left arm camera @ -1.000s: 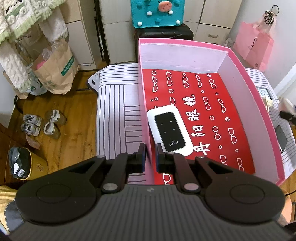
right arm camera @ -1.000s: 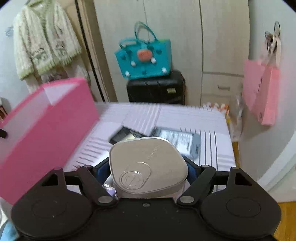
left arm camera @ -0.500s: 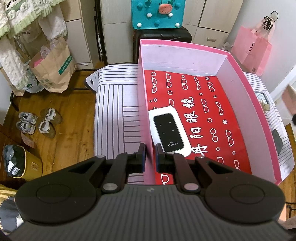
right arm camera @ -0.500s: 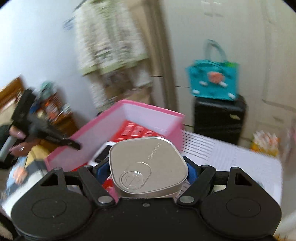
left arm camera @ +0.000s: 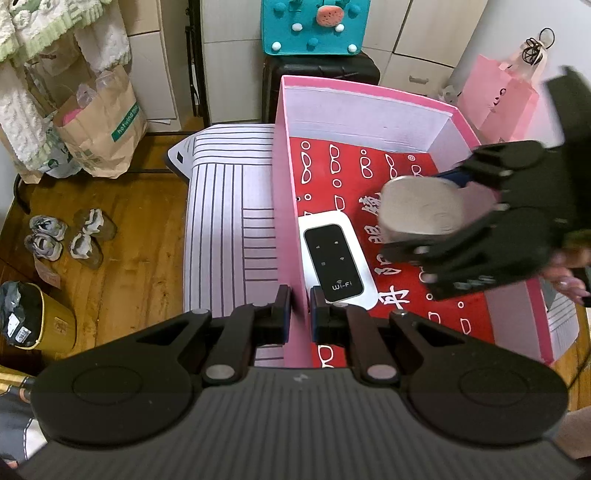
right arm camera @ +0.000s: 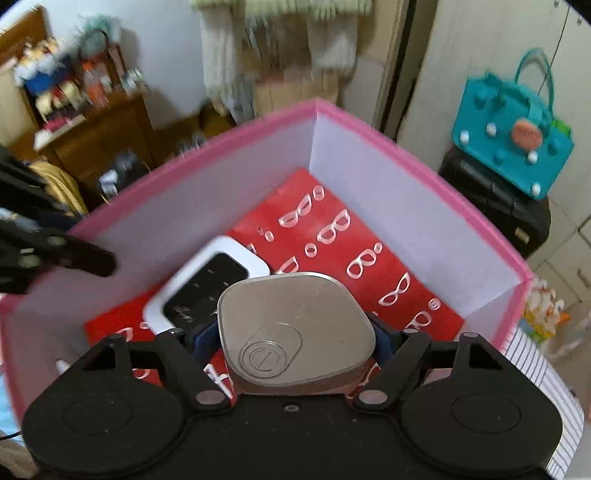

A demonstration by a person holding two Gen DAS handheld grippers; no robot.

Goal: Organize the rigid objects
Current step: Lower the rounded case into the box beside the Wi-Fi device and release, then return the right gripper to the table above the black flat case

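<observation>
Since a second ago the right gripper [right arm camera: 295, 332], clamped on the silver case [right arm camera: 293, 328], has swung over the pink box [left arm camera: 286, 192] above the router [left arm camera: 334, 260], while the left gripper [left arm camera: 300, 308] stays pinched on the box's wall.

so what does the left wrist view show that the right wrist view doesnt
Only the left wrist view shows the left gripper clamped on the pink box's near wall, plus the shoes and paper bag on the wooden floor. Only the right wrist view shows the circular emblem on the silver case lid and a cluttered wooden shelf. Both show the pink box, the white wi-fi router on its red liner, the case held in the right gripper, and the teal bag.
</observation>
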